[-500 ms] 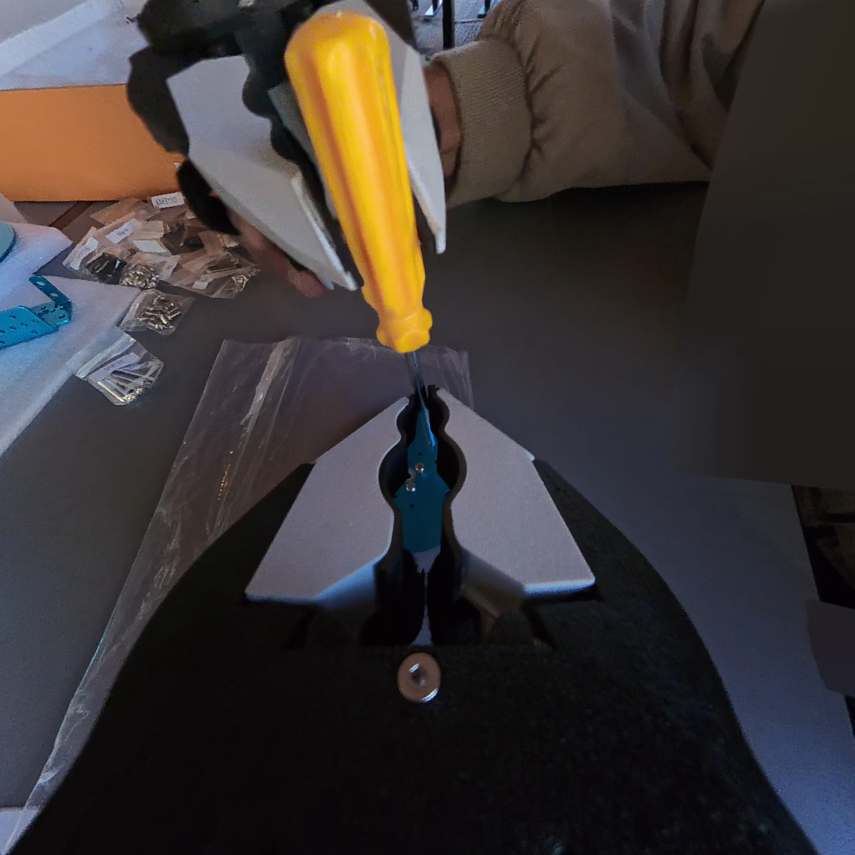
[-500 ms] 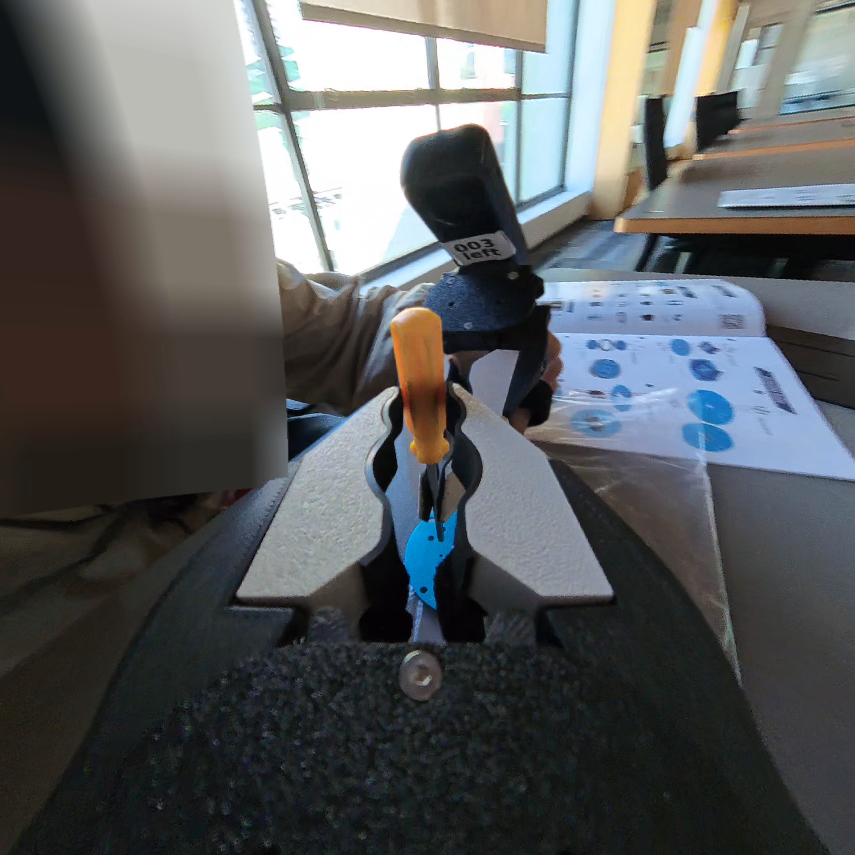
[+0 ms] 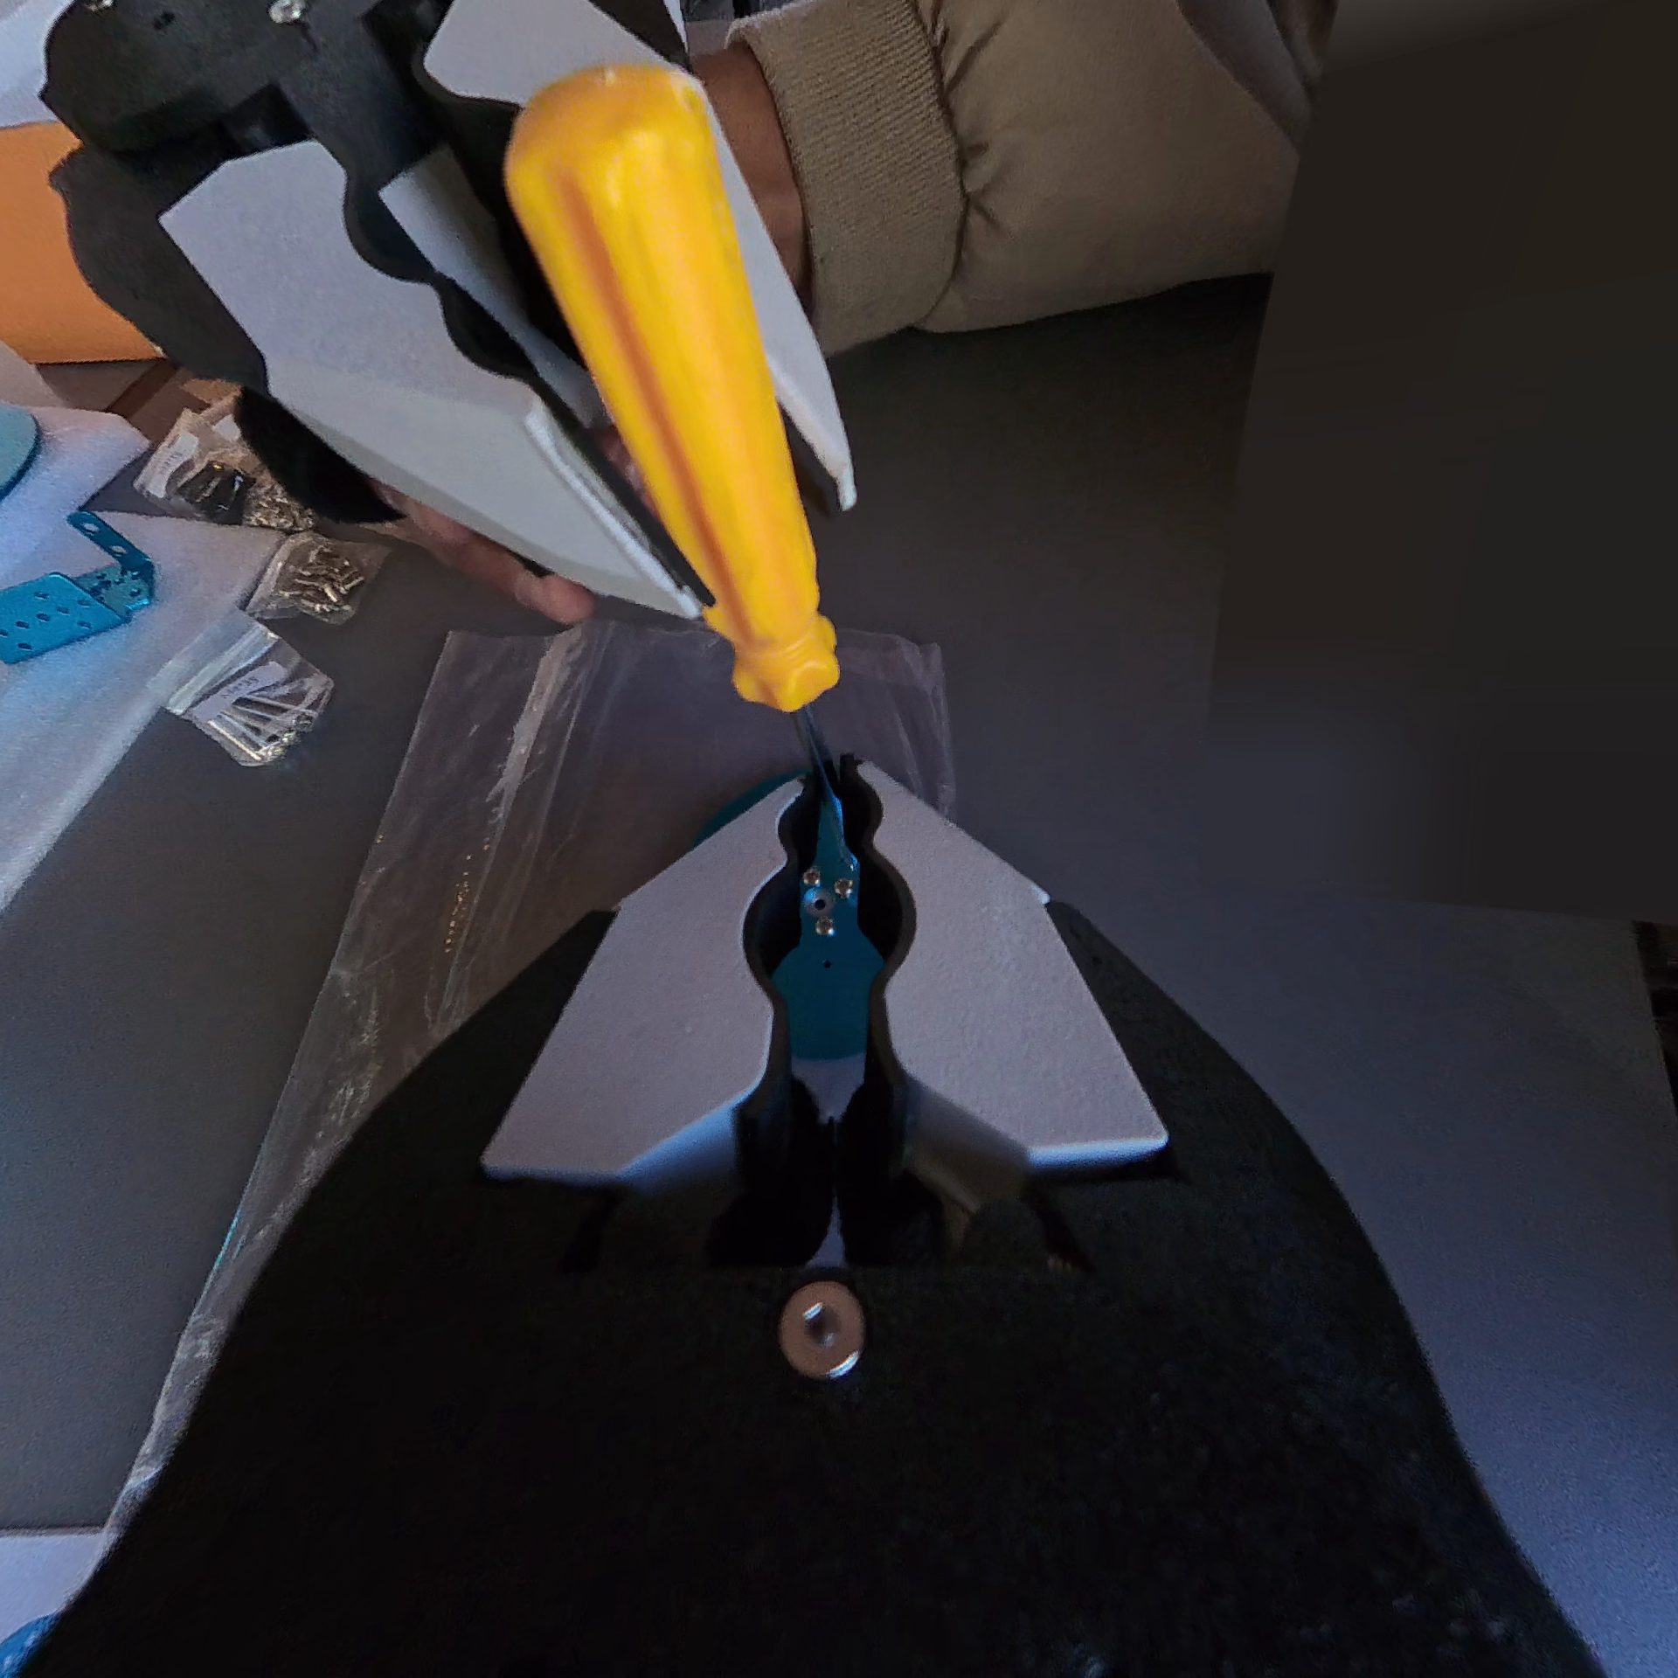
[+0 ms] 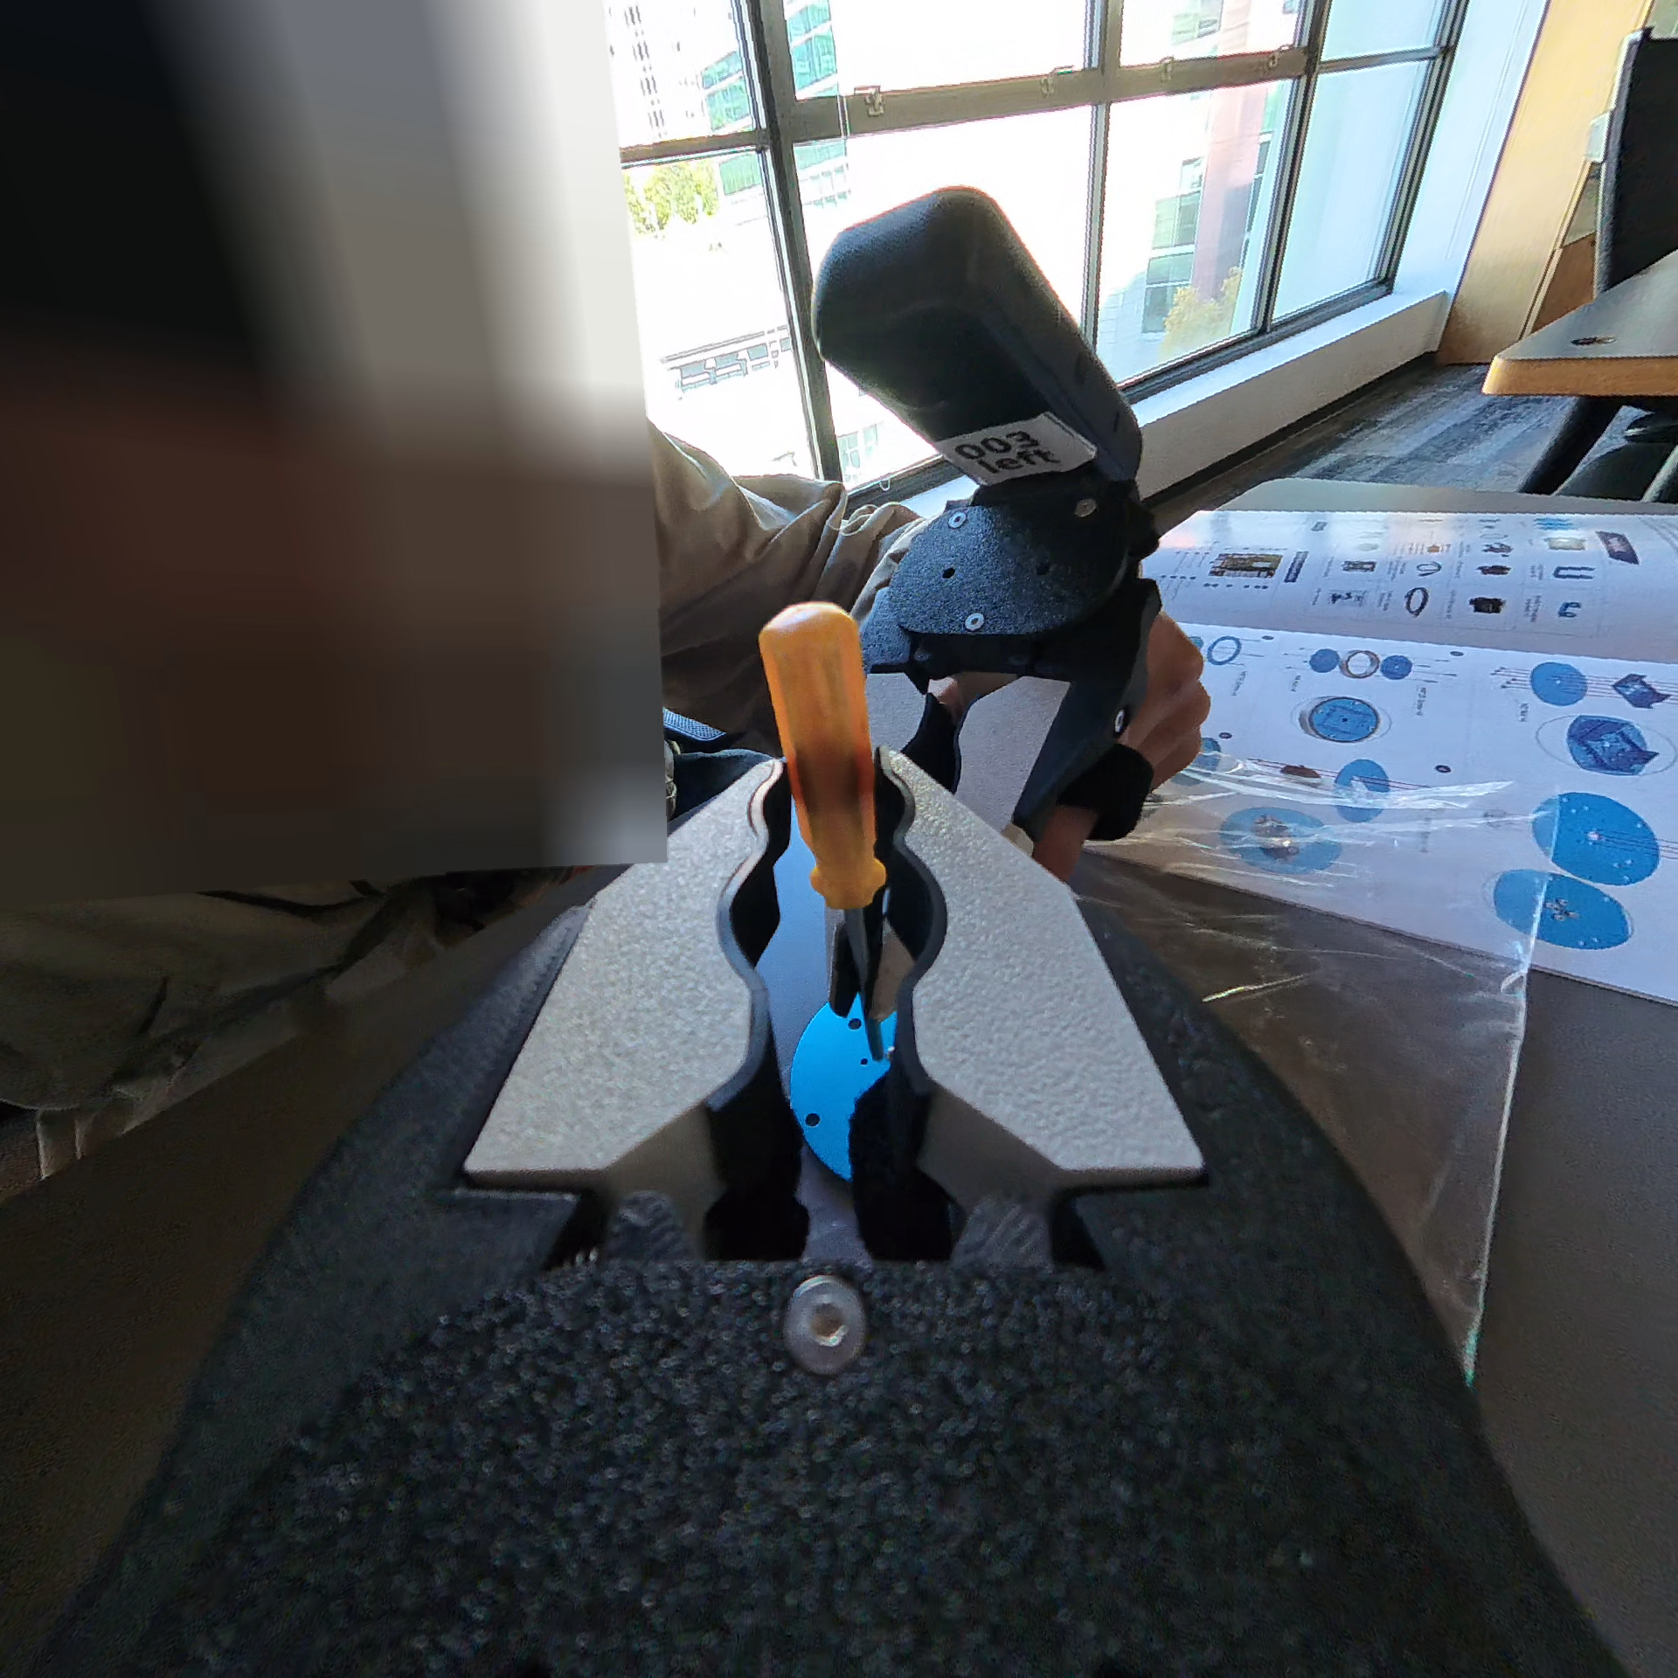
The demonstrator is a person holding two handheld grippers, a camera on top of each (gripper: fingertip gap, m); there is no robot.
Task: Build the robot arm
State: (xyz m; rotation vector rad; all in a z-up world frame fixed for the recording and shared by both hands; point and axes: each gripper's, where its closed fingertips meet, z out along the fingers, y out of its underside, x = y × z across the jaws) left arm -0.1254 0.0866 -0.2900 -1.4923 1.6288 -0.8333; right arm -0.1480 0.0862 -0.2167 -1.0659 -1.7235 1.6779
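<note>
The yellow screwdriver (image 3: 667, 381) has tilted slightly, the right gripper (image 4: 840, 808) pinching its handle, its tip meeting the blue plate (image 3: 828, 985) clamped upright by the left gripper (image 3: 834, 772); best kept square and steady.

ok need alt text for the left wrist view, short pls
The left gripper is shut on a thin blue metal plate with small screws, while the right gripper above holds a yellow-handled screwdriver with its tip down at the plate's far end. Clear plastic sheet and small bags of screws lie on the dark table.
</note>
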